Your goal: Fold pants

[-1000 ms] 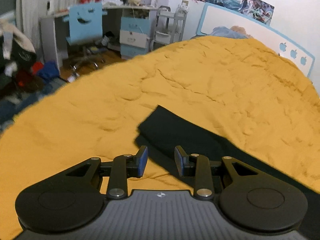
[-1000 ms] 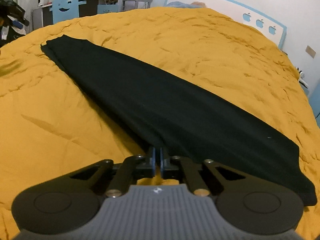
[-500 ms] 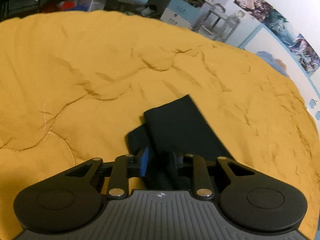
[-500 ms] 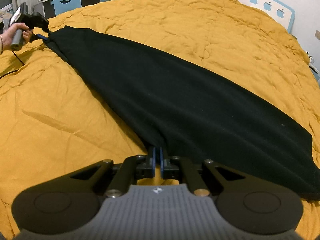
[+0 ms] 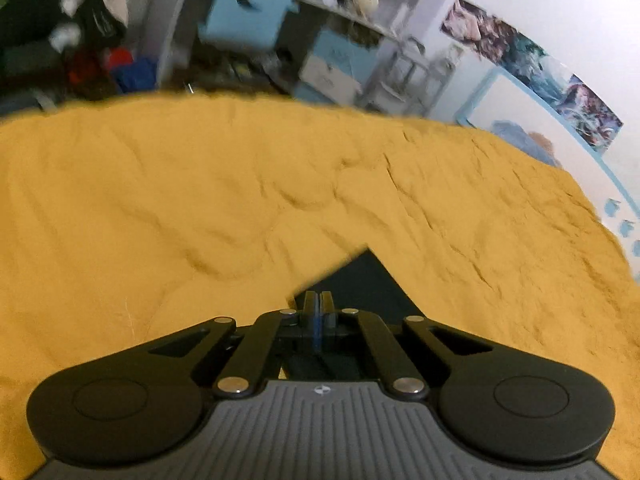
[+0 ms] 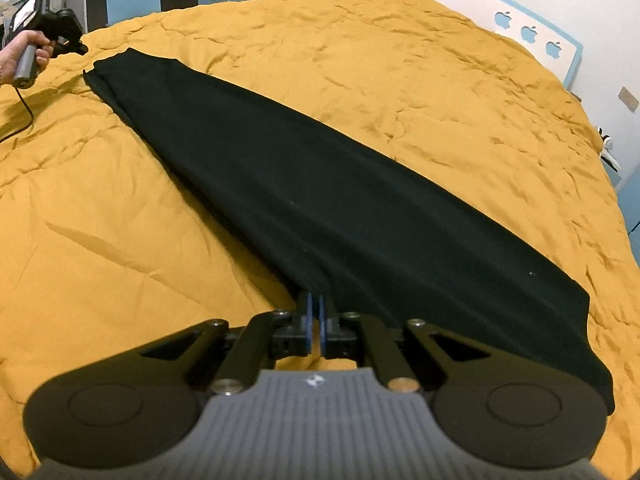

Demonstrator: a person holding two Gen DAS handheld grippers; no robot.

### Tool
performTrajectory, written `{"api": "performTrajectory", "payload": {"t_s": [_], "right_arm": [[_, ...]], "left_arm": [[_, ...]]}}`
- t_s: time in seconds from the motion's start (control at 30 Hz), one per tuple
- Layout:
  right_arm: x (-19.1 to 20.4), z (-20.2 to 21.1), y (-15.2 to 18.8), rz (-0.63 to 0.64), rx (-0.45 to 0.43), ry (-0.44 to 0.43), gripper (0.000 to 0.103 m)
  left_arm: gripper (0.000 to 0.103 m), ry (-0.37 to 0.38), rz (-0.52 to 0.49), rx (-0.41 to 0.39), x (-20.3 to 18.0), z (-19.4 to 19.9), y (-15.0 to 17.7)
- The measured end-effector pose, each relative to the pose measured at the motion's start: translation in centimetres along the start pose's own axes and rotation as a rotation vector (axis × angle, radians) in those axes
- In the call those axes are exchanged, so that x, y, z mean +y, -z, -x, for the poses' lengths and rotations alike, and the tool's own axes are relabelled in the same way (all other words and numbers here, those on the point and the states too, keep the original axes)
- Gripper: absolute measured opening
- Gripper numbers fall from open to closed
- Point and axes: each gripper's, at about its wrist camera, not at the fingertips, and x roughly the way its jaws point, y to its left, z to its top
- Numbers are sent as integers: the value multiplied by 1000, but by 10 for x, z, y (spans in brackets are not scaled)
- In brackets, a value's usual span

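- Since a second ago, your left gripper [image 5: 318,303] has dropped onto the pants [image 6: 320,208] and its jaws, then spread wide, are now shut on the cuff end.
- Your right gripper [image 6: 315,307] keeps its jaws clamped on the pants' near edge.
- Pants lie stretched long across the yellow bed [image 6: 400,72], flat between both grippers.

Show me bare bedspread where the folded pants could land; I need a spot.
Bare yellow bedspread lies between the black pants and the headboard, also left of the pants towards the near edge. Crowded: the strip under the pants and the far-left corner at the left gripper.
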Motion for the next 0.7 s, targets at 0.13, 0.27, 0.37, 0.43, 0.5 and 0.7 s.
{"api": "performTrajectory", "payload": {"t_s": [0.13, 0.27, 0.37, 0.43, 0.5, 0.7], "right_arm": [[-6, -7, 4, -52, 16, -19, 0], [1, -3, 2, -31, -5, -34, 4], [7, -4, 1, -19, -10, -48, 18], [14, -6, 1, 25, -14, -46, 22], [23, -10, 0, 76, -20, -43, 25], [38, -20, 3, 177, -13, 30, 25]], "left_arm": [[9, -8, 29, 53, -1, -18, 13], [19, -11, 78, 68, -3, -33, 19], [19, -30, 94, 60, -3, -38, 20], [20, -37, 94, 55, -1, -39, 20], [22, -42, 95, 54, 2, -40, 22], [18, -38, 98, 44, 1, -44, 24]]}}
